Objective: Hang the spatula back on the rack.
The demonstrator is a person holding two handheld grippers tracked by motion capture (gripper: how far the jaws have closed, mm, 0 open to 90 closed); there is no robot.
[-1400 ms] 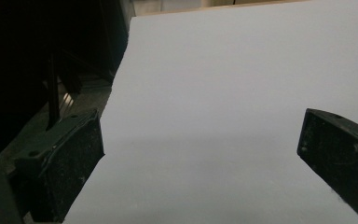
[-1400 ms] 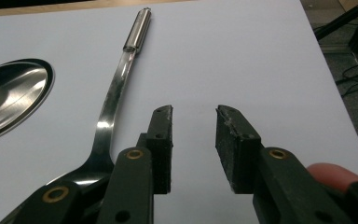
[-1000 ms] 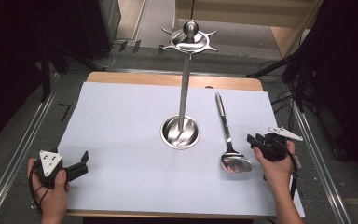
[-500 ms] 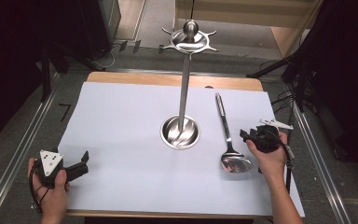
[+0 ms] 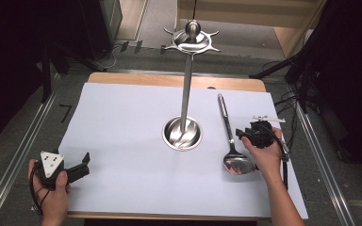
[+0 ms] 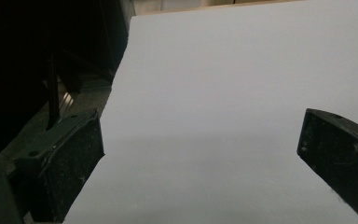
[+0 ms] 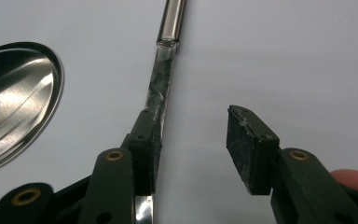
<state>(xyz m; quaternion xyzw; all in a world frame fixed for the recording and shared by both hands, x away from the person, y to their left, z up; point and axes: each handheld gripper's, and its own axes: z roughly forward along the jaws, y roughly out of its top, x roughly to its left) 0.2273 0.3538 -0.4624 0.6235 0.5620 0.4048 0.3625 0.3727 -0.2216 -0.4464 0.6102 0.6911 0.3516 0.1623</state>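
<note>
A steel ladle (image 5: 232,141) lies on the white sheet (image 5: 122,141) right of the stand's round base (image 5: 182,133), bowl toward the person, handle pointing away; the right gripper (image 5: 250,133) sits beside its shaft, jaws spread wide, the left-hand jaw in its own view lying over the shaft (image 7: 161,88), nothing clamped; the left gripper (image 5: 78,170) rests at the sheet's near-left edge, jaws wide apart over bare paper
</note>
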